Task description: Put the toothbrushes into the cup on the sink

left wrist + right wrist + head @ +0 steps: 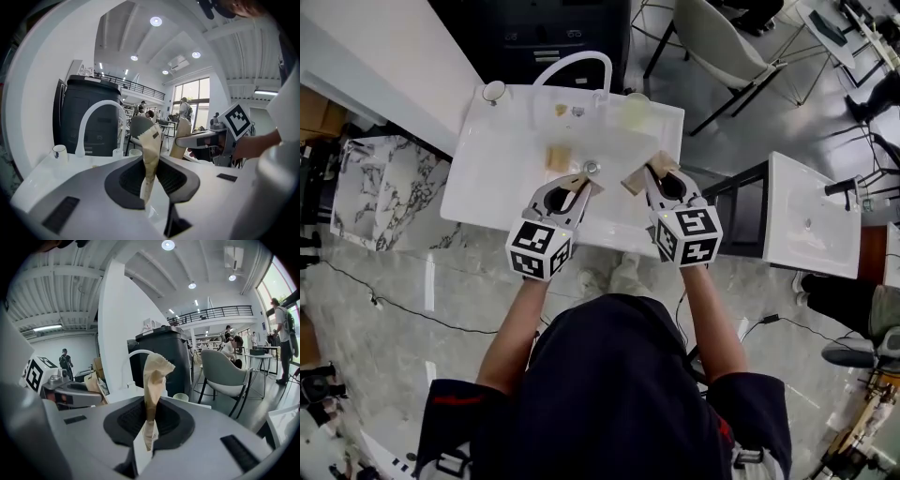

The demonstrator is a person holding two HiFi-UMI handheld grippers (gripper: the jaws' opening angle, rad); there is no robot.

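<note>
Far left, at 11 o'clock on the white sink (502,164), sits a small white cup-like thing (494,91). The curved white faucet (572,64) arches at 12 o'clock on the back rim.

The left forearm (517,323) is bare and stretched forward from a dark sleeve, angled slightly inward. The left gripper (579,186) is over the sink's near edge at about 6 o'clock, marker cube toward the person, nose dipped a little below level. Its jaws are narrow, clamped on the left wrapped toothbrush (151,152). That tan paper packet stands up between the pads with its serrated end on top.

A loose packet (559,157) lies flat in the basin near centre, at 11 o'clock from the left gripper's tips and apart from them.

The right gripper (651,175) is just beside the left one, at its 3 o'clock, and angled inward, so the two noses converge over the near rim. Its jaws are nearly together, pinching the right wrapped toothbrush (152,385), which is upright with a crinkled top. The right forearm (712,323) is bare, extended forward and leaning slightly in, a mirror of the left.

The cup (636,111) is pale and translucent and stands at 1 o'clock on the sink's back right corner. It is well apart from both grippers. Neither held packet is in it.
</note>
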